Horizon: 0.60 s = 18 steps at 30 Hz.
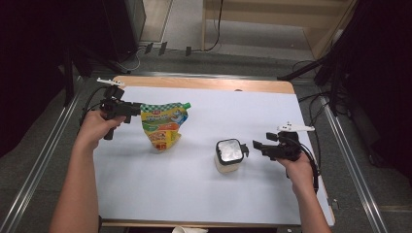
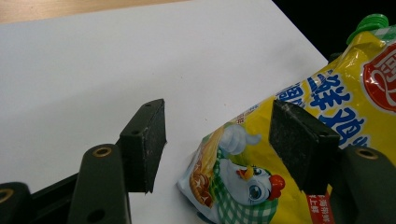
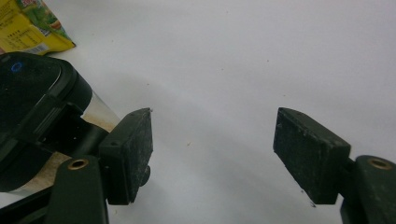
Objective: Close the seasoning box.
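The left gripper [image 1: 132, 110] sits at the far left of the white surface [image 1: 194, 194], held in the person's left hand [image 1: 94, 127]. Its fingers [image 2: 144, 144] stand apart, released, and point at the yellow pouch [image 1: 163, 125] – in the left gripper view one finger has bare surface behind it while the other lies over the pouch's printed face, and whether that pad touches the pouch I cannot tell. The pouch lies flat just right of the left gripper, its green cap [image 1: 186, 105] at the far upper corner, a cartoon chicken printed near its lower end.

Right of the pouch, well apart from it, stands a clear jar [image 1: 228, 158] with a black lid [image 1: 229, 150], pale contents showing through its wall. Just right of the jar is the right gripper [image 1: 255, 145], held in the person's right hand [image 1: 299, 167] – its fingers [image 3: 133, 154] are spread wide and grasp nothing. In the right gripper view the jar is beside one finger, outside the gap, with only white surface between the two pads
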Each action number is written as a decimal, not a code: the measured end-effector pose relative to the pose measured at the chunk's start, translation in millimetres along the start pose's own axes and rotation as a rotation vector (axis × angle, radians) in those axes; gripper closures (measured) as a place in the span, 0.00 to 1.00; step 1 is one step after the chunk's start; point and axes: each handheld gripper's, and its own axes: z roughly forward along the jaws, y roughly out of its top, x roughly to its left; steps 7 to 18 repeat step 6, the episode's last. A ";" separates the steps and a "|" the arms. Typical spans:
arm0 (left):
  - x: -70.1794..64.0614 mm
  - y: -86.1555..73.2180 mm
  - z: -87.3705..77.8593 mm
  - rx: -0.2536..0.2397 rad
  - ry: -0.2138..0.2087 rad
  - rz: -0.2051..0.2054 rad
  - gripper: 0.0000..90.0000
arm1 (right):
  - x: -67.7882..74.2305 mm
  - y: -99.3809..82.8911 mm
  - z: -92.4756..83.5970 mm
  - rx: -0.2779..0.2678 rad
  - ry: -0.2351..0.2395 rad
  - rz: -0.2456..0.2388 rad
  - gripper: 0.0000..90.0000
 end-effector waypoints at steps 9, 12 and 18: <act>1.4 -0.6 0.5 0.001 0.001 -0.003 0.42 | -2.7 -2.0 1.0 0.012 -0.010 0.001 0.30; 1.4 -0.6 0.5 0.001 0.001 -0.003 0.42 | -2.7 -2.0 1.0 0.012 -0.010 0.001 0.30; 1.4 -0.6 0.5 0.001 0.001 -0.003 0.42 | -2.7 -2.0 1.0 0.012 -0.010 0.001 0.30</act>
